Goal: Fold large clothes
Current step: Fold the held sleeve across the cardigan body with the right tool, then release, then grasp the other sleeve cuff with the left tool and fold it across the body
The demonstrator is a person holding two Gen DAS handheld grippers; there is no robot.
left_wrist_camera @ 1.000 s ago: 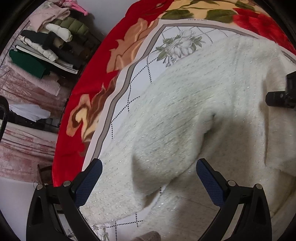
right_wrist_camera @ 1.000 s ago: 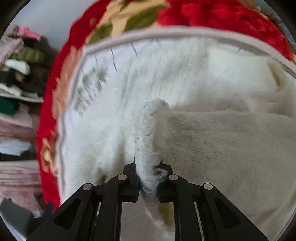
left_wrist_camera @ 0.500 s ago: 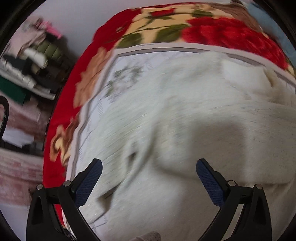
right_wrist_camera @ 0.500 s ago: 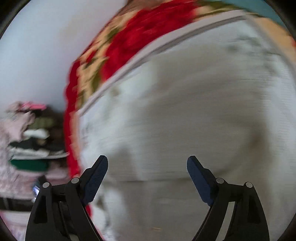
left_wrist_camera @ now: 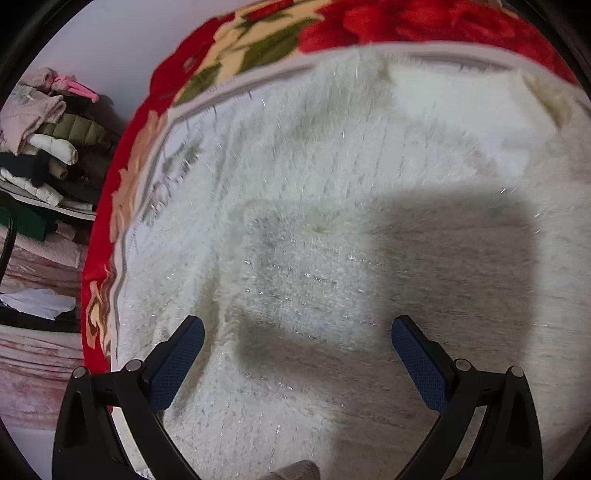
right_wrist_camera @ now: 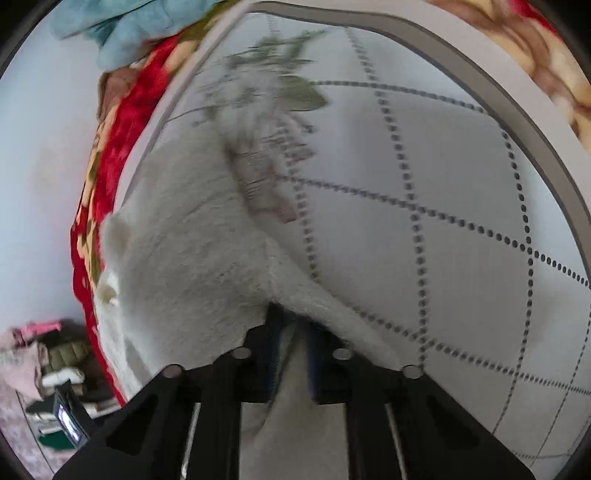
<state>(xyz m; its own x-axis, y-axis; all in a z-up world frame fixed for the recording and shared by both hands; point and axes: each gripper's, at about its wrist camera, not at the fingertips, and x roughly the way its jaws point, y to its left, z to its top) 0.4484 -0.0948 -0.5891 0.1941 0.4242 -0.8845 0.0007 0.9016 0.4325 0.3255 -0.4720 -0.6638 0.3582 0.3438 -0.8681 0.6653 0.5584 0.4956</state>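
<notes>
Blanket (left_wrist_camera: 255, 44), red and floral with a white quilted centre, fills both views, and the fluffy white sweater (left_wrist_camera: 332, 206) sprawls across the middle of the left view and the lower left of the right view. Clothes (left_wrist_camera: 48, 140) are stacked at the left edge. Left gripper (left_wrist_camera: 297, 363) hangs over the sweater, jaws wide apart and holding nothing, while the right gripper (right_wrist_camera: 291, 354) at bottom centre is clamped on a sweater edge!

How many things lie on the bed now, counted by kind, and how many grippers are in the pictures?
White fluffy garment: 1
Floral blanket under it: 1
Light blue cloth at the bed edge: 1
Grippers: 2, the left gripper open, the right gripper shut on the garment
Total: 5
</notes>
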